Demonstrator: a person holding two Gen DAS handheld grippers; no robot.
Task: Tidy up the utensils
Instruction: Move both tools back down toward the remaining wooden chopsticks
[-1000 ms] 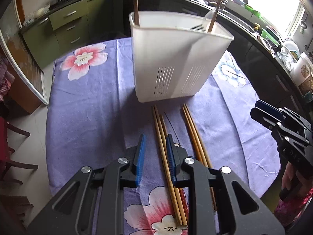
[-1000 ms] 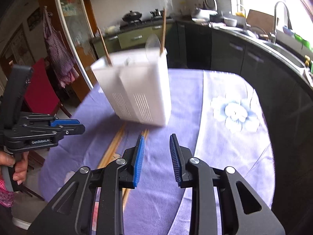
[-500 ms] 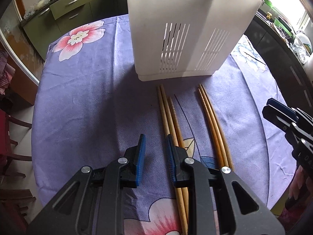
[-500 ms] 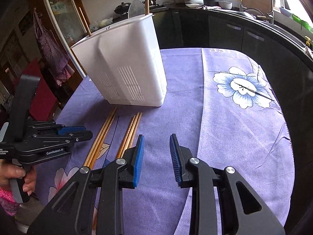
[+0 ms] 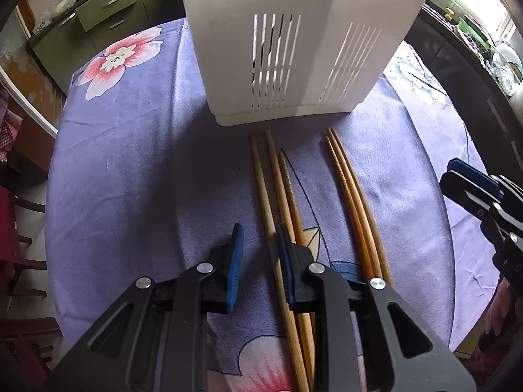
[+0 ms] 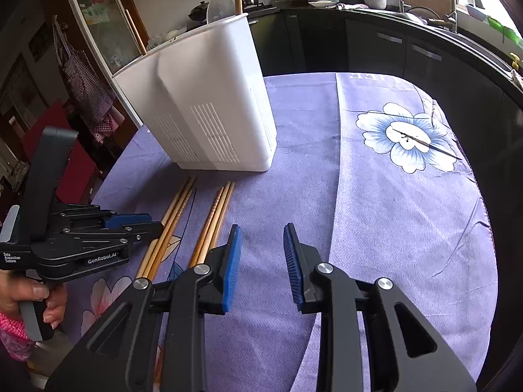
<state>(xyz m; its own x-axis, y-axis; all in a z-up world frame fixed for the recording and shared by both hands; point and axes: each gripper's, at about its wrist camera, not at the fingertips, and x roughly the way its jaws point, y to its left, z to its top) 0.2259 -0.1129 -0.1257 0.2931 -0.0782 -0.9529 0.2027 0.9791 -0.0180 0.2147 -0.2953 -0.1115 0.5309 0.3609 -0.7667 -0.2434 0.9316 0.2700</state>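
Observation:
A white slotted utensil holder (image 5: 294, 42) stands on the purple flowered tablecloth (image 5: 130, 170); it also shows in the right wrist view (image 6: 209, 107) with chopsticks standing in it. Two bundles of wooden chopsticks lie in front of it: a left bundle (image 5: 278, 196) and a right bundle (image 5: 353, 196), also seen in the right wrist view (image 6: 212, 222). My left gripper (image 5: 258, 245) is open, low over the cloth, its right finger touching the left bundle. My right gripper (image 6: 261, 248) is open and empty, right of the chopsticks.
Kitchen counters, cabinets and a sink (image 6: 425, 16) ring the table. A red chair (image 6: 39, 130) stands at the left. The table edge (image 6: 490, 228) drops off at the right.
My left gripper has moved forward and down toward the left chopstick bundle and the holder. My right gripper has tilted down and steadied over the cloth.

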